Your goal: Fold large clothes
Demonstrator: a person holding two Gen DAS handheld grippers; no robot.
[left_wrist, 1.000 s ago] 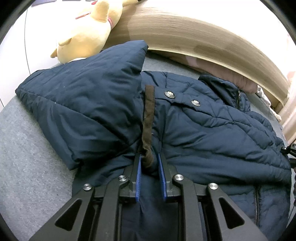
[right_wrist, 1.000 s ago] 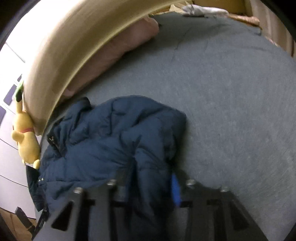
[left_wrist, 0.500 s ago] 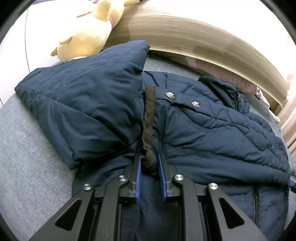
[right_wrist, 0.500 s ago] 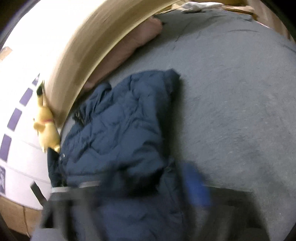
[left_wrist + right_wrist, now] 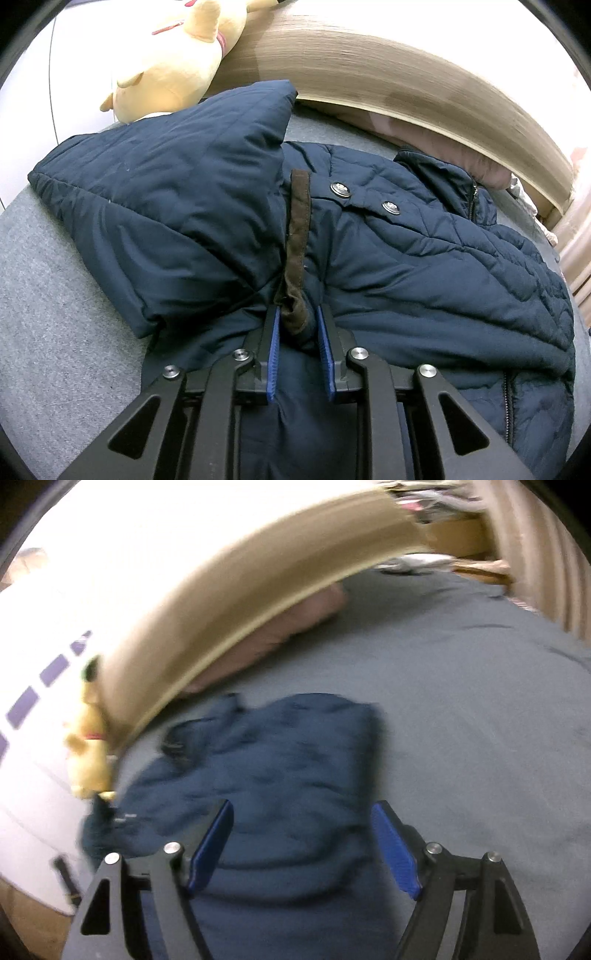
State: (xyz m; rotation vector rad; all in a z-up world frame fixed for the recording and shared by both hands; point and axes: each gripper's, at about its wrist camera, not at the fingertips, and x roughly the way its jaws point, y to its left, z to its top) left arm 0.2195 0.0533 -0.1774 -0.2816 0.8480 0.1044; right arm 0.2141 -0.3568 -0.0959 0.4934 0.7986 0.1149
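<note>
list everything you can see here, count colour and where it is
jacket: one, navy quilted, lying on the bed, one part folded over at its left
brown strip: one, dark brown, on the jacket, its near end between the left pads
snap buttons: two, silver, beside the strip
bed cover: one, grey, under the jacket
headboard: one, tan, behind the jacket
pillow: one, pinkish, against the headboard
plush toy: one, yellow, at the headboard's end
left claw: one, black with blue pads, shut on the jacket
right claw: one, black with blue pads, just opened, nothing pinched, jacket beneath
</note>
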